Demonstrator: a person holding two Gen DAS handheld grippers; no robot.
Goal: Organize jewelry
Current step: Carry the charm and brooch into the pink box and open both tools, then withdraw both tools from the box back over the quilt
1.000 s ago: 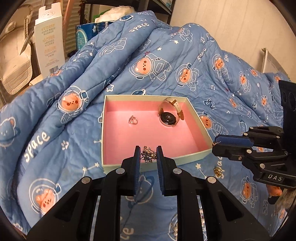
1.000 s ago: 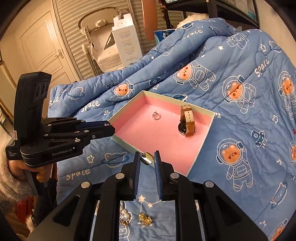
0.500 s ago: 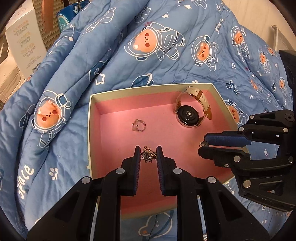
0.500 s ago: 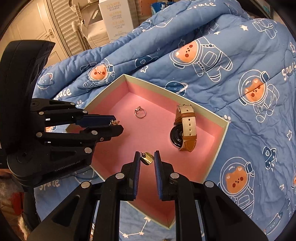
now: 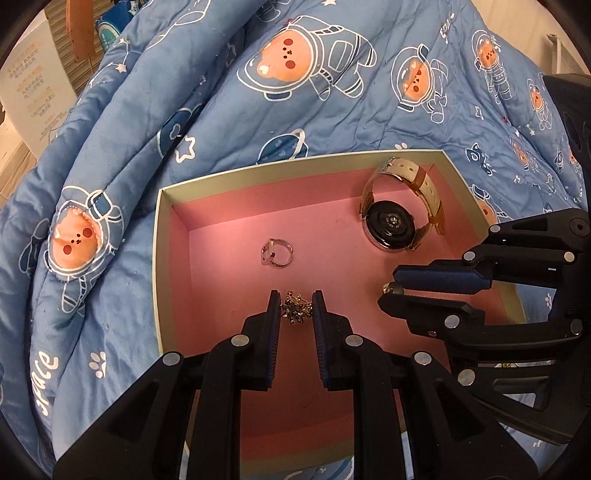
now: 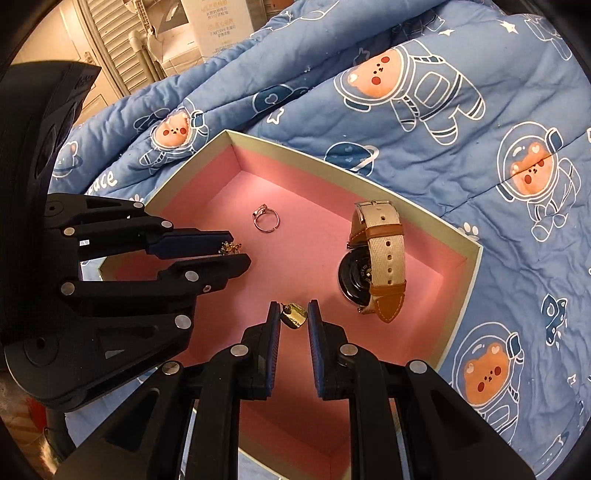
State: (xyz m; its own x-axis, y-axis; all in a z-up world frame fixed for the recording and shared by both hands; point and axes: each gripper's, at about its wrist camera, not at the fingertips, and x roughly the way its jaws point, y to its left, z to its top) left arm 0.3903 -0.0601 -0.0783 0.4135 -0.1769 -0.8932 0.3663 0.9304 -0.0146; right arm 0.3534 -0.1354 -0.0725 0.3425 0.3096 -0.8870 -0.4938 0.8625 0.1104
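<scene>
A pink-lined box (image 5: 159, 258) (image 6: 469, 273) lies on the blue quilt. Inside it rest a silver ring (image 5: 277, 253) (image 6: 265, 219) and a watch with a tan strap (image 5: 397, 216) (image 6: 373, 266). My left gripper (image 5: 296, 308) (image 6: 242, 251) is shut on a dark star-shaped earring (image 5: 295, 312) (image 6: 231, 248), held over the box floor near the ring. My right gripper (image 6: 292, 315) (image 5: 388, 291) is shut on a small gold earring (image 6: 294, 315), held over the box beside the watch. In the left wrist view the gold earring is hidden by the right gripper's fingers.
The blue quilt (image 5: 295, 92) (image 6: 461, 92) with bear astronauts rises in folds behind the box. A white carton (image 5: 29, 92) (image 6: 218, 26) stands beyond it at the back left, by a slatted door (image 6: 110, 62).
Both grippers have come forward and down from the box's near edge to over its pink floor, each still holding its earring. They now point more steeply down.
</scene>
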